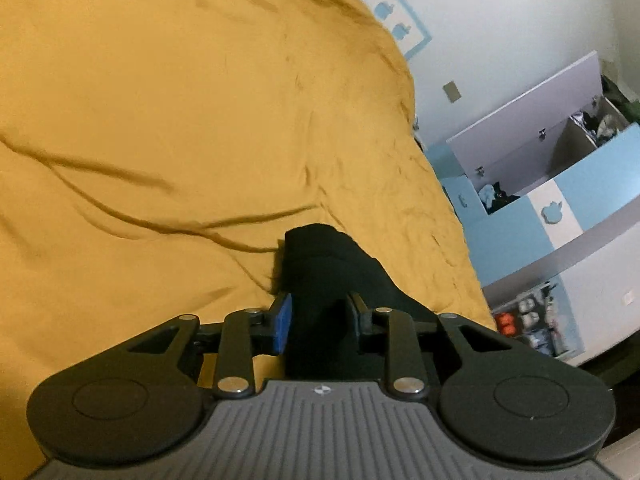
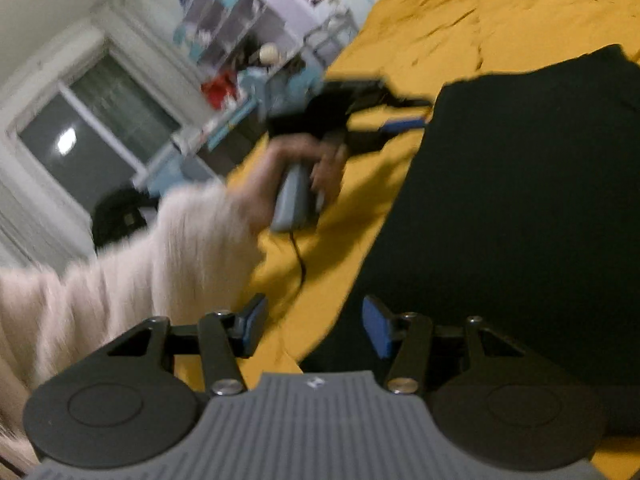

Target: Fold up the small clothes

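While left tongs seemingly grip black garment — right tongs gape, released.

Black two-finger grippers with blue pads, ribbed grey bodies, silver screws, grey handle with black cable, fluffy cream sleeve
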The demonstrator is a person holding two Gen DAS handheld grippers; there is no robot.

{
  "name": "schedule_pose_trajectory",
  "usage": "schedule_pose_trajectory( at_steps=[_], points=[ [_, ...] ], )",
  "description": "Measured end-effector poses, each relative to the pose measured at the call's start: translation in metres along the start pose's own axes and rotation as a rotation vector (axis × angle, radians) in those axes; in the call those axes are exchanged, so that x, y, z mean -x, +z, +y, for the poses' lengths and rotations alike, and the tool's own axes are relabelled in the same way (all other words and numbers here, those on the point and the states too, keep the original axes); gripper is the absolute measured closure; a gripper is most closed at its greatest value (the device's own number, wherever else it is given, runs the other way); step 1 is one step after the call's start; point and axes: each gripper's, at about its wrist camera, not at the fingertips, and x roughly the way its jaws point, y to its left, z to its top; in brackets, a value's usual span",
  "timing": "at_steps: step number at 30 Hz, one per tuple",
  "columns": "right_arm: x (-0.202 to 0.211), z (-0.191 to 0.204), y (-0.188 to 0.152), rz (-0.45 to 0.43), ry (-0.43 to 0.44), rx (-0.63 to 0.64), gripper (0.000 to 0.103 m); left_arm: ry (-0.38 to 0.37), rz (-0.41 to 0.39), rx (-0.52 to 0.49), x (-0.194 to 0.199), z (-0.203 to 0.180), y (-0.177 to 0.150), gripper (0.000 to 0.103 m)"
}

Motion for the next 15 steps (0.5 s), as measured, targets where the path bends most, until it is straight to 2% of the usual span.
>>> schedule_pose_trajectory(
  at_steps=[2,4,6,8,10,12,13,15],
  points=[
    [-0.01,0.003,-0.005,0.043,-0.054,0.049,0.055,-0.044,0.064,0.079,-0.014,0.02,0.004,0.056],
    [-0.014,0.007,-0.009,0.051,-0.069,0.096,0.055,-0.08,0.075,0.162,-0.027,0.034,0.008,0.056],
    [-0.017,0.011,-0.01,0.067,-0.085,0.12,0.055,-0.133,0.068,0.183,-0.033,0.037,0.012,0.063],
    [-0.019,0.014,-0.014,0.066,-0.089,0.119,0.055,-0.155,0.072,0.17,-0.039,0.035,0.015,0.095],
    [-0.018,0.011,-0.017,0.063,-0.087,0.116,0.055,-0.164,0.049,0.149,-0.037,0.029,0.016,0.096],
    [-0.019,0.01,-0.018,0.059,-0.086,0.11,0.055,-0.192,0.01,0.079,-0.031,0.02,0.017,0.096],
    [-0.017,0.008,-0.02,0.058,-0.088,0.112,0.055,-0.184,0.01,0.043,-0.031,0.019,0.017,0.095],
    [-0.015,0.007,-0.024,0.053,-0.097,0.13,0.055,-0.101,0.057,0.013,-0.043,0.025,0.017,0.095]
  ],
)
